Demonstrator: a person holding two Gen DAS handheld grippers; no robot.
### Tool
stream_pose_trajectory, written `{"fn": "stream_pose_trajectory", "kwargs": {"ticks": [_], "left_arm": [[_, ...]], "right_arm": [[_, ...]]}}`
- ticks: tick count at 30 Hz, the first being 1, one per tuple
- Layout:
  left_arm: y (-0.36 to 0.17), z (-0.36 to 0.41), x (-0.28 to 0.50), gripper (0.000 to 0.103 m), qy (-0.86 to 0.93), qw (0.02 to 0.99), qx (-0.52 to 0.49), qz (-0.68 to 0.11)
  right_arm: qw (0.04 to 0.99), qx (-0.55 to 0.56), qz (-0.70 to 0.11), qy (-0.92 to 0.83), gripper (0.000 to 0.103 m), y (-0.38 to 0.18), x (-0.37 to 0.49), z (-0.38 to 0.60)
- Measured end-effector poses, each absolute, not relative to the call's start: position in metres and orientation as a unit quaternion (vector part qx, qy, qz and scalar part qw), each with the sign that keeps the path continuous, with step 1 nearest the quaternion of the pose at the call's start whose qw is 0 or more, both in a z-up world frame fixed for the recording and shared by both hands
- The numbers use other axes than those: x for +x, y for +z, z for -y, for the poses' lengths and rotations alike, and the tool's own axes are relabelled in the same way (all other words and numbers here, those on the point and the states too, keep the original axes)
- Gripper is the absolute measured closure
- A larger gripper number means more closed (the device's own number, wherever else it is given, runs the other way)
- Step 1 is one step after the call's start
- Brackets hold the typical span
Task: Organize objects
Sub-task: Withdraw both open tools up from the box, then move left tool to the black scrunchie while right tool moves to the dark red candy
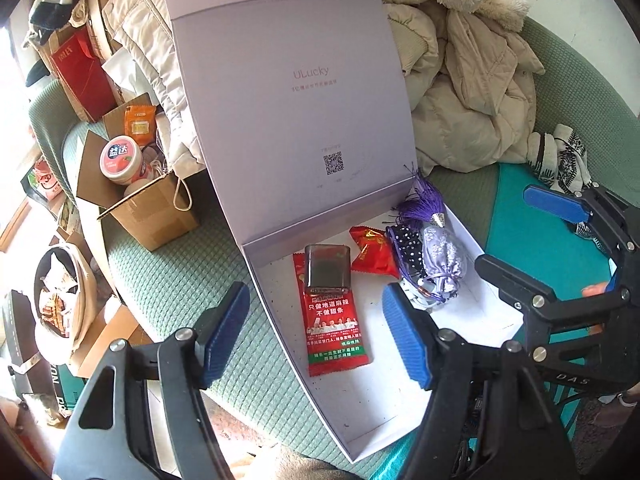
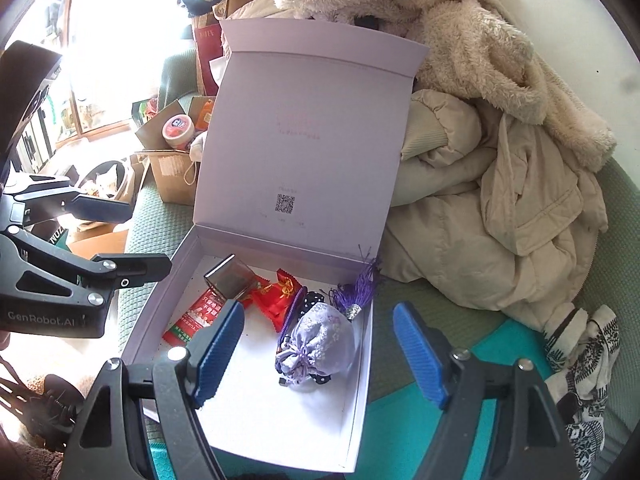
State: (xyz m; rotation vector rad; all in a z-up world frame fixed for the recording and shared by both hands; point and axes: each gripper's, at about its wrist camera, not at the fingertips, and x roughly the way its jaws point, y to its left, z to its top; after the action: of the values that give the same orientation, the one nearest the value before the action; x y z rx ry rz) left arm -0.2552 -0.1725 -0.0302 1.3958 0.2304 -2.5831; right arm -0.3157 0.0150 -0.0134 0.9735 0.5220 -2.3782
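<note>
Right wrist view shows the open lavender cardboard gift box [image 2: 256,400] at centre holding a lilac embroidered drawstring pouch [image 2: 320,340], while both the right gripper [image 2: 318,354] and left gripper [image 1: 316,336] hover spread and empty, so closing squarely across the pouch's body seems wisest.

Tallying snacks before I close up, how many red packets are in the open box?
2. The long red snack packet lies under the tin; the small red packet sits just right. More may hide beneath the pouch.
</note>
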Motion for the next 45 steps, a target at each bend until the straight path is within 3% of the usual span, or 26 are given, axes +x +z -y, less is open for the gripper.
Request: {"fn": "stream_pose_trajectory", "kwargs": {"ticks": [23,45], "left_arm": [[0.04,0.099,-0.168,0.034,-0.903,0.073,0.42,-0.046],[0.015,0.016,-0.094,0.034,-0.902,0.018,0.428,-0.04]], "right_arm": [[0.225,0.316,-0.175,-0.905,0.025,0.035,-0.226,-0.065],[0.191,0.362,-0.14,-0.902,0.025,-0.002,-0.14,-0.119]]}}
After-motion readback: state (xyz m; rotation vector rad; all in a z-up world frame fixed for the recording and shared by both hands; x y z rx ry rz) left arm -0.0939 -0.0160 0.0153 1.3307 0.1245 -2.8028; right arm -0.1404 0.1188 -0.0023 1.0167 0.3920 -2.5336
